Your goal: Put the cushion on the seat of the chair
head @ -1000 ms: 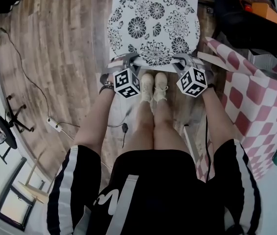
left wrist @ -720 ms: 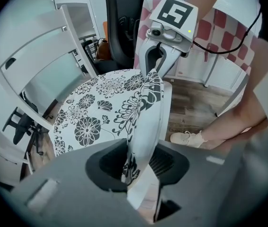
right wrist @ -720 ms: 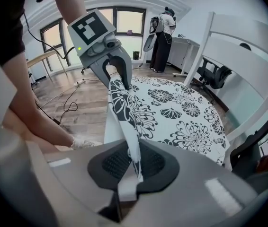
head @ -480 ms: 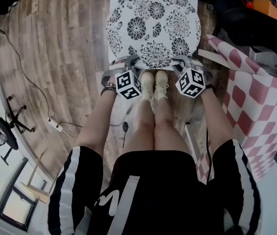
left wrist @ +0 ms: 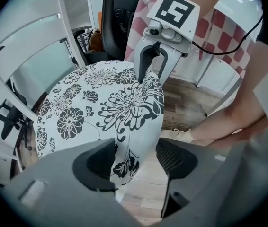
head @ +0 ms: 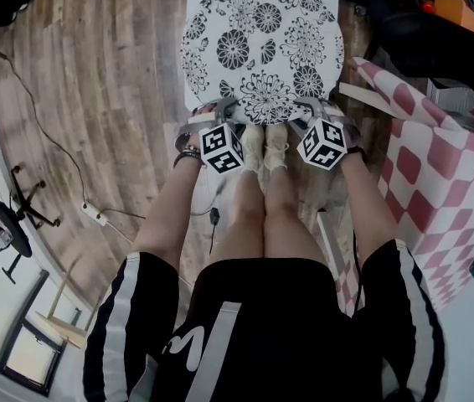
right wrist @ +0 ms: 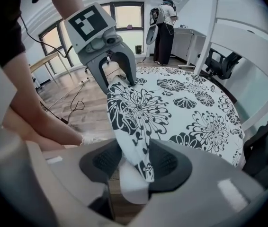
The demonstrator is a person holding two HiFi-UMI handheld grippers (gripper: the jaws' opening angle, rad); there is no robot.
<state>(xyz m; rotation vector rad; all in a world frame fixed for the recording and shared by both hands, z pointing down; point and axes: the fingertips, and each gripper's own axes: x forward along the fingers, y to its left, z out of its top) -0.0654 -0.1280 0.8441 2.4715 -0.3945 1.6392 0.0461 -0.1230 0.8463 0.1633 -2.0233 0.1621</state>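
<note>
Soft, rounded-square fabric cushion (head: 262,44) with a black flower print on white lies flat on the white slatted chair (left wrist: 25,46). Its near corners sit between just-opened jaws, apparently unpinched: left gripper (left wrist: 136,159) wide, right gripper (right wrist: 138,163) narrower.

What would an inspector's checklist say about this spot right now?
surface: white chair, seat covered by the cushion.
job's things: floral cushion lies on the seat.
clutter: nothing seen.
grippers: left gripper and right gripper open, jaws just been opening, a cushion corner between each pair.
cables: black cable and plug strip on the wood floor.
surroundings: checked cloth at right, office chair at left.
</note>
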